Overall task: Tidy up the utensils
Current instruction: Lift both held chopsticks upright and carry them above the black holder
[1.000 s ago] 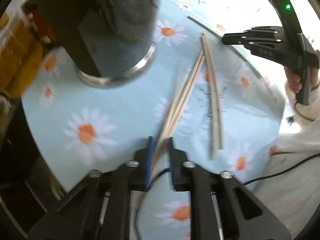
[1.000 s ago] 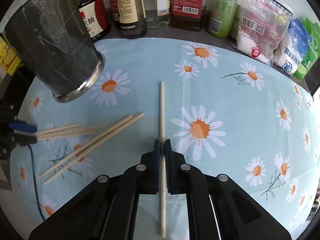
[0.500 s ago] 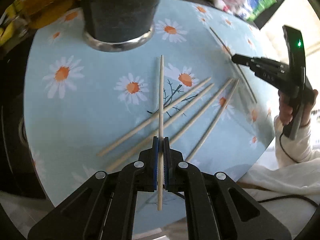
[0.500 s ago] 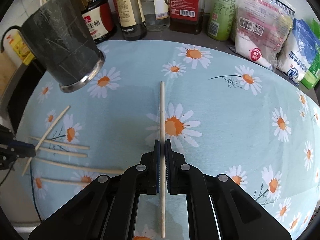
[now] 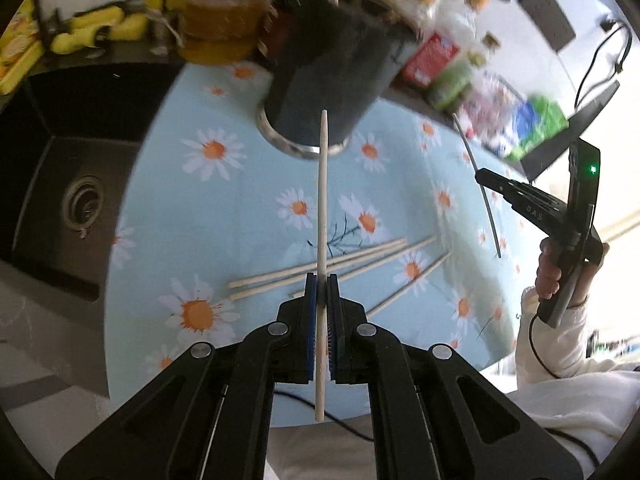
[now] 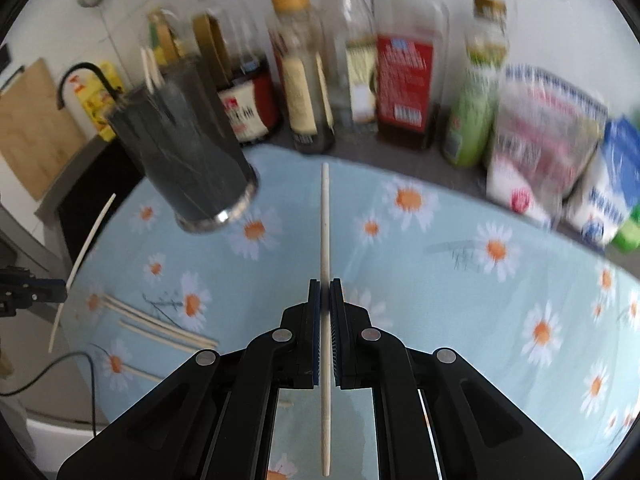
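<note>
- Above the daisy-print light-blue tablecloth [image 5: 192, 216], I had each gripper clamped on one pale wooden chopstick: left gripper [image 5: 321, 312] pinched its stick [image 5: 322, 200] near the back third, right gripper [image 6: 325, 320] did the same w/ its own stick [image 6: 325, 232].
- Target, as I judged it, was the dark cylindrical holder w/ a steel base ring [image 5: 332, 76], standing at the cloth's far edge; a few sticks already poked out of its top.
- Four or so loose chopsticks [image 5: 340, 264] lay on the cloth just below my left jaws, not yet collected.
- To do it well: I needed tips over the rim, sticks tipped near upright, then release so they slid in.
- One hand at a time, I reckoned, since both sticks aimed at one mouth.
- Bottles [image 6: 404, 64] stood close behind the holder, so a wide swing risked a knock.
</note>
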A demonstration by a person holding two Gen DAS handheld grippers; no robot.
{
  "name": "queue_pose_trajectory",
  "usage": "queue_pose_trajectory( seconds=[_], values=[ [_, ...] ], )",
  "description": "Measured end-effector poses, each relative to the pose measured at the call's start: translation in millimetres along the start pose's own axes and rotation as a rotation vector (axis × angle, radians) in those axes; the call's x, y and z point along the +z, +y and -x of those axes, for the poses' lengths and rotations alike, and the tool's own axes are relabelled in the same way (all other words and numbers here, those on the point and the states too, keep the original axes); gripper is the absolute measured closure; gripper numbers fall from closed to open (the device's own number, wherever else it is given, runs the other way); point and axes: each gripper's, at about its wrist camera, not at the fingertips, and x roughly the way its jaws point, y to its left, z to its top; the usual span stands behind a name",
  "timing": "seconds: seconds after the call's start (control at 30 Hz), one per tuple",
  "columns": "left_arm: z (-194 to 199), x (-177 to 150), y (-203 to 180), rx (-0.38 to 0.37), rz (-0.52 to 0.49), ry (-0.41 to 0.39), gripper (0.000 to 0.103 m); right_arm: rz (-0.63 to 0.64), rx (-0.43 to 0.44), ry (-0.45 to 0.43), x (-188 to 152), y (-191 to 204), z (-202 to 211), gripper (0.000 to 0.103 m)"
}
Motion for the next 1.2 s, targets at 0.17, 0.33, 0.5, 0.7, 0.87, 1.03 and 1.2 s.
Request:
queue_pose_trajectory(
  seconds=[0.17, 0.33, 0.5, 0.7, 0.87, 1.03, 1.2],
  values=[
    [34, -2, -14, 0.034, 0.046, -0.149, 0.098, 0.067, 0.046, -0.086, 25, 11, 26, 0.098],
    [68, -3, -35, 0.044, 0.068, -0.290, 0.098, 0.162, 0.102, -0.182, 54, 32, 56, 0.098],
    [99, 3, -60, 0.086, 0.058, -0.418, 0.098, 0.242, 0.166, -0.275, 87, 56, 79, 0.098],
    [118, 18, -77, 0.178, 0.083, -0.541, 0.098, 0.305, 0.252, -0.361, 124, 84, 97, 0.098],
    [121, 36, -81, 0.163, 0.106, -0.647, 0.098, 0.342, 0.325, -0.387, 151, 99, 95, 0.098],
    [115, 58, -85, 0.105, 0.082, -0.767, 0.098, 0.323, 0.438, -0.426, 169, 99, 93, 0.098],
    [105, 78, -88, 0.101, 0.048, -0.873, 0.098, 0.274, 0.567, -0.498, 184, 90, 82, 0.098]
  ],
)
